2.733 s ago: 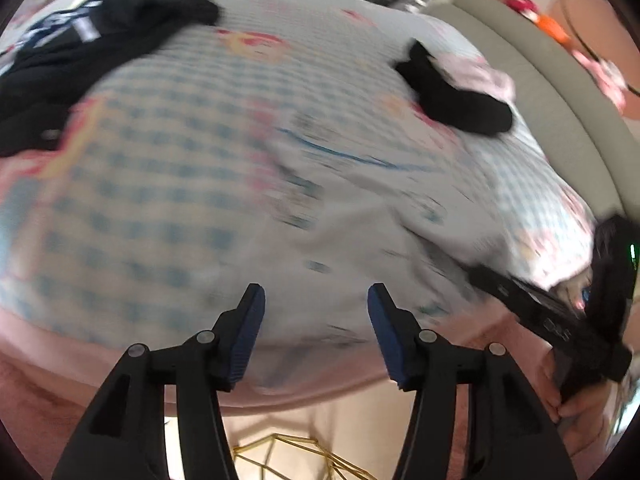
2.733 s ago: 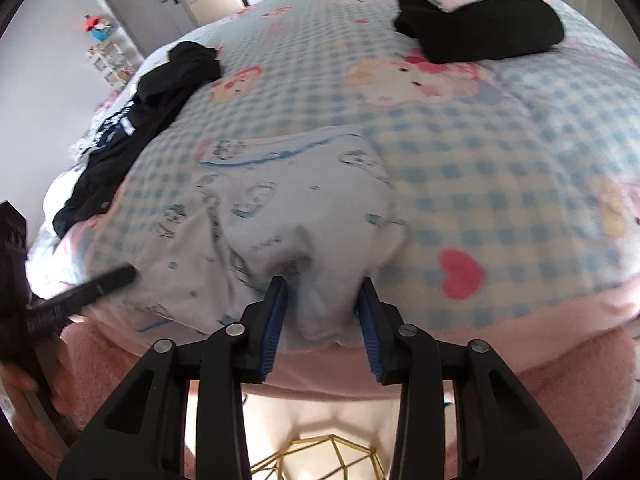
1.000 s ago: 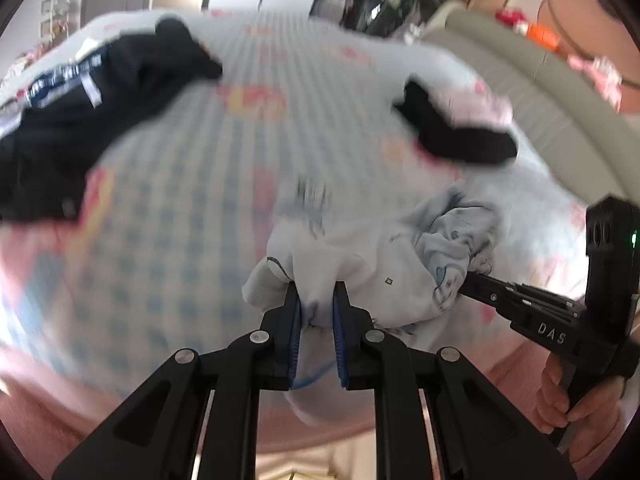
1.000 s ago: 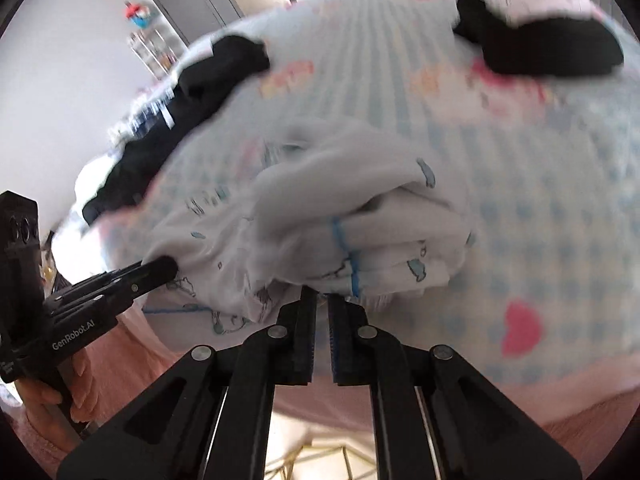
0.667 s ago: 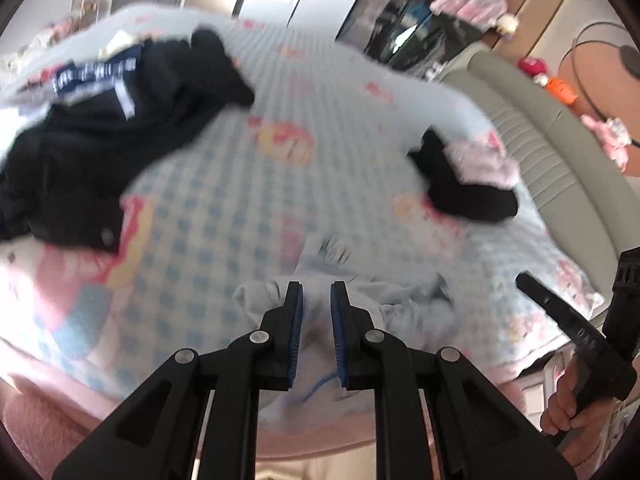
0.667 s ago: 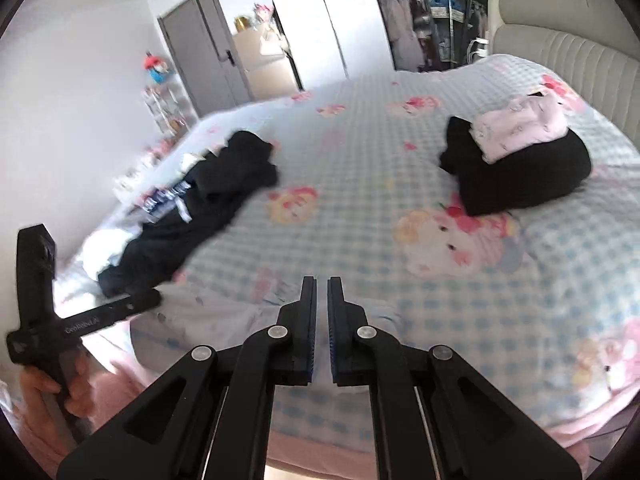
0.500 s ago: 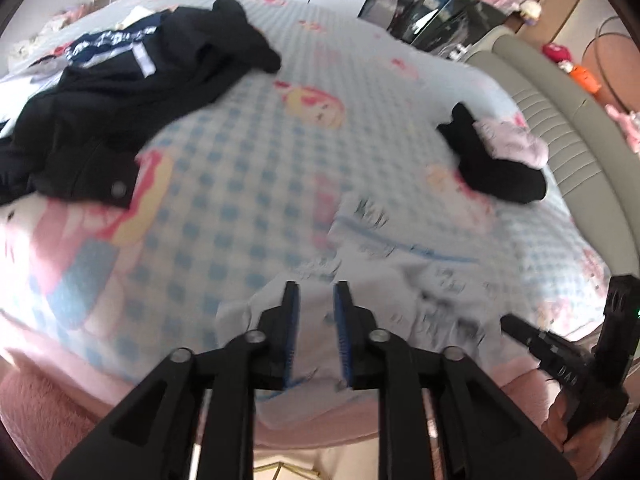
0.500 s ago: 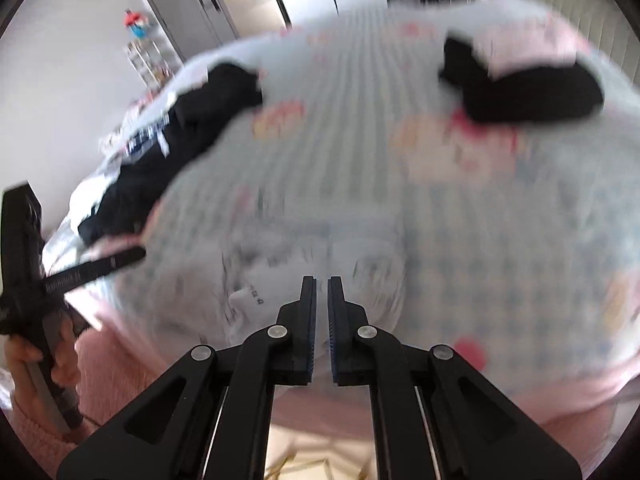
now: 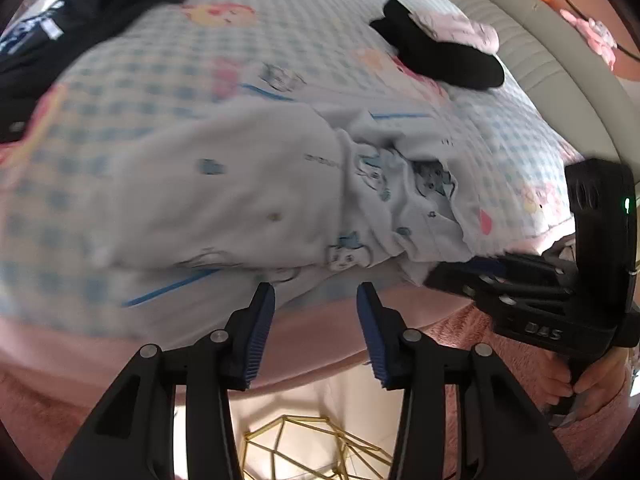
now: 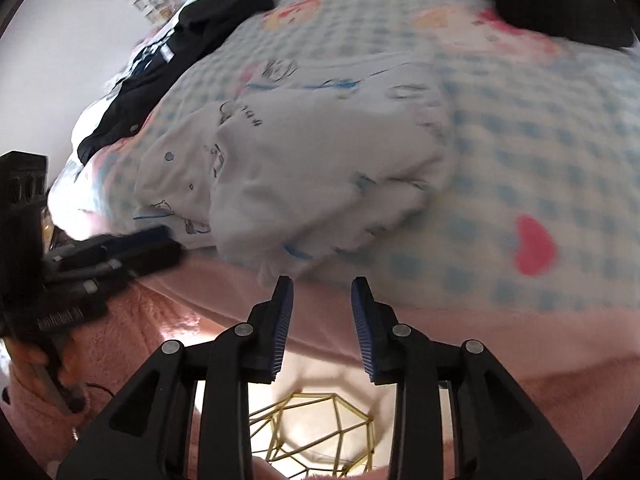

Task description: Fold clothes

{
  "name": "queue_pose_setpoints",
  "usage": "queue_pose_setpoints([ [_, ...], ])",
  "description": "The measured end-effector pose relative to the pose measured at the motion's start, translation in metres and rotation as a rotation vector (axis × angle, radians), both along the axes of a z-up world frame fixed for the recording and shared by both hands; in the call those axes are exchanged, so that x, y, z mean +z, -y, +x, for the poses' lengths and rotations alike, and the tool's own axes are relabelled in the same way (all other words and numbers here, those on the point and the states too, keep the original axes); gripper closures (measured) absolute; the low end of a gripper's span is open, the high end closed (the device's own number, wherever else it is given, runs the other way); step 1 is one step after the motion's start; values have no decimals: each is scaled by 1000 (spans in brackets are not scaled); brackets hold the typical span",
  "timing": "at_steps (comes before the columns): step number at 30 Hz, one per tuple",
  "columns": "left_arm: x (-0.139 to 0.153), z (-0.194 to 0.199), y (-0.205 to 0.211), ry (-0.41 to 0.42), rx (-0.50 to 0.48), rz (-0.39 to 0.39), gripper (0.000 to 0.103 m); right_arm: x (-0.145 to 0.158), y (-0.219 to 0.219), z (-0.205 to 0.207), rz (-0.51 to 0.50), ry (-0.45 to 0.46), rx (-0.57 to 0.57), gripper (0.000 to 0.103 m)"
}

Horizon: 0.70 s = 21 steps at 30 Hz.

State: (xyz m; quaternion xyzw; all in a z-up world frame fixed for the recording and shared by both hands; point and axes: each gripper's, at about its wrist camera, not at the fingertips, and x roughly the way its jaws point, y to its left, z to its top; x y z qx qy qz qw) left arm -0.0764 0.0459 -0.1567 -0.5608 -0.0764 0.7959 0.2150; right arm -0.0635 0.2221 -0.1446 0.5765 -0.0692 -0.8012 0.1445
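Note:
A white garment with blue cartoon prints and blue trim (image 9: 260, 184) lies crumpled on the blue-checked bed cover (image 9: 132, 64), close to the bed's front edge. My left gripper (image 9: 316, 294) hovers just in front of the garment's near hem. Its jaws are opening, with nothing between them. In the right wrist view the same garment (image 10: 320, 152) bulges up at its right end. My right gripper (image 10: 323, 284) sits just below that end's hem, jaws opening and free of the cloth. Each gripper shows at the edge of the other's view.
Black clothes (image 9: 80, 4) lie in a heap at the far left of the bed. A folded black garment (image 9: 440, 56) with a pink one (image 9: 460, 28) on top sits at the far right, near the beige headboard (image 9: 540, 60). A gold wire basket (image 10: 320, 428) stands on the floor below.
Both grippers held the garment shut and in the air a second ago. They have since come down to the bed's front edge, opened and let go, and the garment now lies on the cover.

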Motion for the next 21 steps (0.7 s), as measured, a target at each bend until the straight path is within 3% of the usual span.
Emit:
queue_pose_setpoints([
  [9,2,-16,-17,-62,-10,-39,60,28,8,-26,23,-153,-3,72],
  [21,24,-87,-1,-185,116,-110,60,42,19,-57,73,-202,-37,72],
])
